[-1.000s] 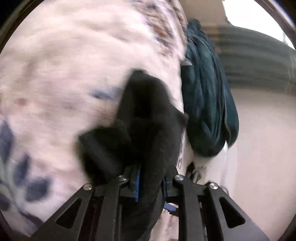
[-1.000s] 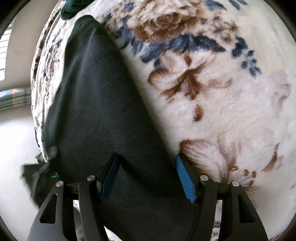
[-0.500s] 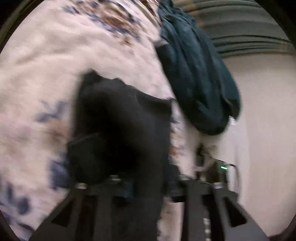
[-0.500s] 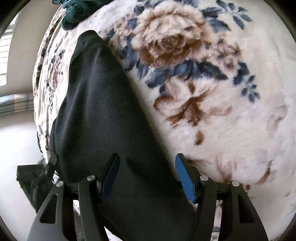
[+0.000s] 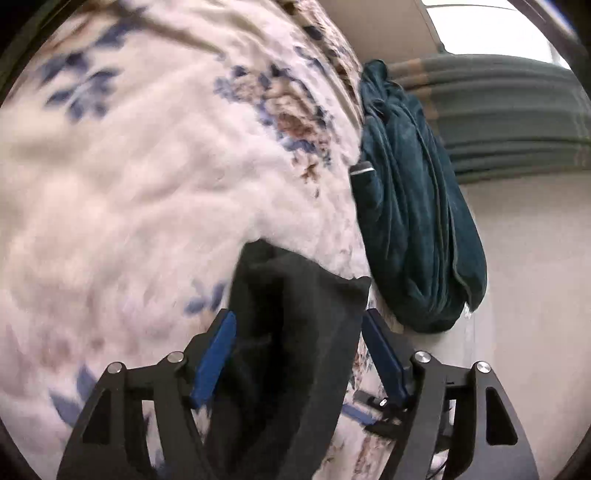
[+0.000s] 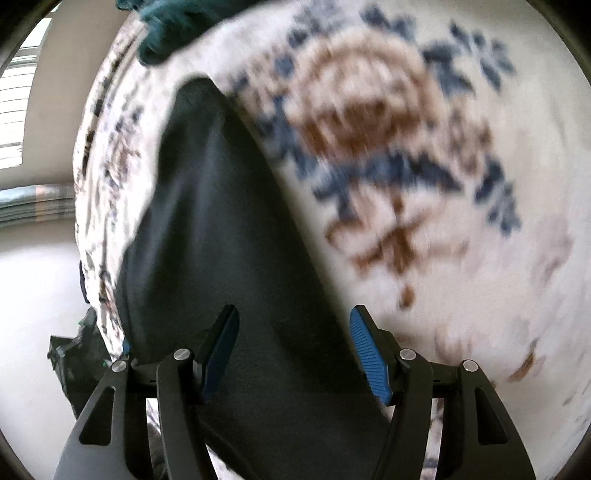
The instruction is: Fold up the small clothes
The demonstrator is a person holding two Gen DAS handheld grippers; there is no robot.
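A small black garment (image 6: 221,236) lies on a white floral blanket (image 6: 461,206), running from near the camera up toward the far left. In the left wrist view its bunched end (image 5: 295,332) lies between my left gripper's fingers. My left gripper (image 5: 297,325) is open, its blue pads on either side of the cloth and apart from it. My right gripper (image 6: 291,332) is open just above the flat black cloth, holding nothing.
A dark teal garment (image 5: 413,206) hangs over the blanket's edge (image 5: 354,122); it also shows at the top of the right wrist view (image 6: 166,26). Pale floor (image 5: 535,295) lies beyond the edge. A dark object (image 6: 74,354) sits on the floor below the blanket.
My left gripper has opened and let go of the black garment's bunched end, which now rests on the blanket. My right gripper stayed open and shifted slightly over the cloth.
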